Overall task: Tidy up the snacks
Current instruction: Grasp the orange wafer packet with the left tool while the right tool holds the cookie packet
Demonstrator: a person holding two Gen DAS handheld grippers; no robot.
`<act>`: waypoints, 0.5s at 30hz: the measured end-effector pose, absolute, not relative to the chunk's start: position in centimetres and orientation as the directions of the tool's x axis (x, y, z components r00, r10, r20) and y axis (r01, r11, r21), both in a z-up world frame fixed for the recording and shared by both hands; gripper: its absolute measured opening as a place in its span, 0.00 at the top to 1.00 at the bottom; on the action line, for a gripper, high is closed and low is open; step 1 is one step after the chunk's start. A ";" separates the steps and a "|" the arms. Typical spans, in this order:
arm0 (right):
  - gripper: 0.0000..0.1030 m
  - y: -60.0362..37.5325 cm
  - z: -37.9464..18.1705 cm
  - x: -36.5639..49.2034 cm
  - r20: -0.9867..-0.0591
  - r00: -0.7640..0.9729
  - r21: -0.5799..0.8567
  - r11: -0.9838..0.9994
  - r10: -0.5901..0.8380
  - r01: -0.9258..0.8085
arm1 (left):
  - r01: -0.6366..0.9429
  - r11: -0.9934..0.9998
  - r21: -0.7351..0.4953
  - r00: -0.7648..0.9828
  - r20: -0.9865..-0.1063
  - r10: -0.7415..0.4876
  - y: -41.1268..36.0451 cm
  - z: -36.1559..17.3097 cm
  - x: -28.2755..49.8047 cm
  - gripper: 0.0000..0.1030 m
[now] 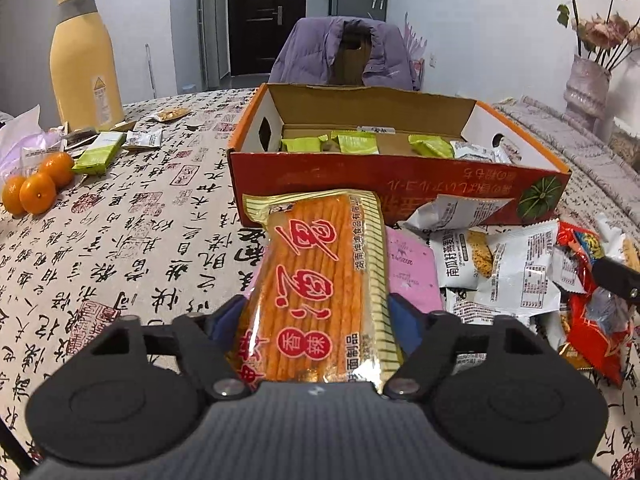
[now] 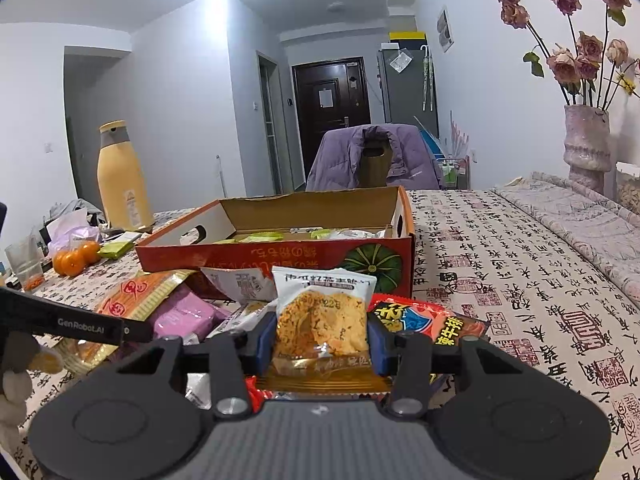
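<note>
1. Pinching a long orange packet of spicy strips [image 1: 316, 292], the left hand-held gripper [image 1: 316, 312] has its blue pads pressed against the packet's two long edges; the packet points away toward the box, its far end just in front of the box's near wall.
2. The right hand-held gripper [image 2: 322, 340] is closed on a small white packet with a crispy cake pictured on it [image 2: 322, 312], which stands upright between the pads, above the pile.
3. The snack pile [image 1: 516, 264] lies on the bench just in front of the box, to the right of the orange packet: white packets, a pink packet [image 1: 412, 268] and red packets [image 1: 592, 328], overlapping one another.
4. The open cardboard box [image 1: 400, 168], orange-red outside with a pumpkin picture, sits further back; green packets [image 1: 352, 142] and a white one lie on its floor.
5. The bench [image 1: 140, 248] is covered by a cloth printed with black characters.
6. Far left stand a tall yellow bottle [image 1: 86, 64], three oranges [image 1: 36, 188] and a few more small packets, one of them green [image 1: 98, 154].
7. At the far right stands a vase of dried roses [image 2: 586, 144]; behind the box, a chair with a purple jacket [image 1: 344, 54].
</note>
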State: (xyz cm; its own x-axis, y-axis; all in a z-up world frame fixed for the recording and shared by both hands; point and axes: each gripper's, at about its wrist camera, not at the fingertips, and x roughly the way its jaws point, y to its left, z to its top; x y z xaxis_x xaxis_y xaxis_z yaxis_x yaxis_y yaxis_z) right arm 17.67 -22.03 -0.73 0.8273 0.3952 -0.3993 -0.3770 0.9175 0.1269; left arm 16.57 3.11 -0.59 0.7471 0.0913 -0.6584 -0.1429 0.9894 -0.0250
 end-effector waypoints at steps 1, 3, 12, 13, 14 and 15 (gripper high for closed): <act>0.56 -22.0 -0.8 17.7 -0.400 0.827 0.127 0.917 0.395 -0.377 | -0.146 0.989 -0.035 0.753 -0.652 0.088 3.2 -0.6 16.4 0.34; 0.56 -22.0 -0.8 17.7 -0.403 0.826 0.126 0.917 0.395 -0.378 | -0.144 0.988 -0.049 0.761 -0.644 0.079 3.5 -0.5 16.1 0.40; 0.56 -21.8 -0.9 17.7 -0.404 0.823 0.121 0.915 0.399 -0.384 | -0.145 0.987 -0.073 0.810 -0.581 0.076 4.3 -0.4 14.7 0.60; 0.56 -21.8 -0.9 17.6 -0.403 0.823 0.121 0.915 0.399 -0.384 | -0.145 0.987 -0.070 0.813 -0.576 0.078 4.3 -0.4 14.5 0.60; 0.56 -21.8 -0.9 17.6 -0.402 0.824 0.120 0.915 0.399 -0.385 | -0.147 0.987 -0.066 0.817 -0.570 0.084 4.3 -0.3 14.4 0.60; 0.56 -21.8 -0.8 17.6 -0.401 0.824 0.120 0.915 0.400 -0.385 | -0.151 0.987 -0.060 0.822 -0.563 0.092 4.3 -0.2 14.2 0.60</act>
State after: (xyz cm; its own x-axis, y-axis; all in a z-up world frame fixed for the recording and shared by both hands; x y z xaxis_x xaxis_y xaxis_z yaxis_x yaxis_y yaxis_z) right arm 17.59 -21.78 -0.82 0.8241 0.4000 -0.4010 -0.3854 0.9148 0.1205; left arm 14.16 4.31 -0.16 0.8216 0.0917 -0.5626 -0.1511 0.9867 -0.0600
